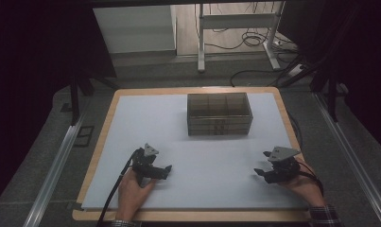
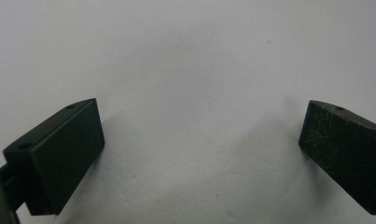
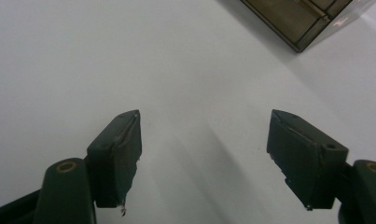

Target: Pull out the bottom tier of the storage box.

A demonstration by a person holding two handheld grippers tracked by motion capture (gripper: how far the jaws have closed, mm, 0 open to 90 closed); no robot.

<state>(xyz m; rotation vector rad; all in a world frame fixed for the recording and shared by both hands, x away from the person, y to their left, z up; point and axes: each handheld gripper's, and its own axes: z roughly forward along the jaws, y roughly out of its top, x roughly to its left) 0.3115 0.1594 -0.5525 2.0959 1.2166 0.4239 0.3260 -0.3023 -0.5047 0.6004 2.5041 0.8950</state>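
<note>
A dark see-through box with several drawers and compartments (image 1: 219,114) stands on the white mat (image 1: 193,146) at the far middle; one corner of the box (image 3: 301,16) shows at the top right of the right gripper view. My left gripper (image 1: 166,169) rests low on the mat at the near left, held by a hand, its jaws wide apart over bare mat (image 2: 202,135). My right gripper (image 1: 261,164) sits at the near right, pointing left, open with nothing between its jaws (image 3: 204,135).
The mat lies on a wooden table top (image 1: 99,142). Metal rails (image 1: 56,165) run along both sides. Beyond the table stand a white desk frame (image 1: 235,28) and loose floor cables (image 1: 254,40). Cables trail from both grippers toward the near edge.
</note>
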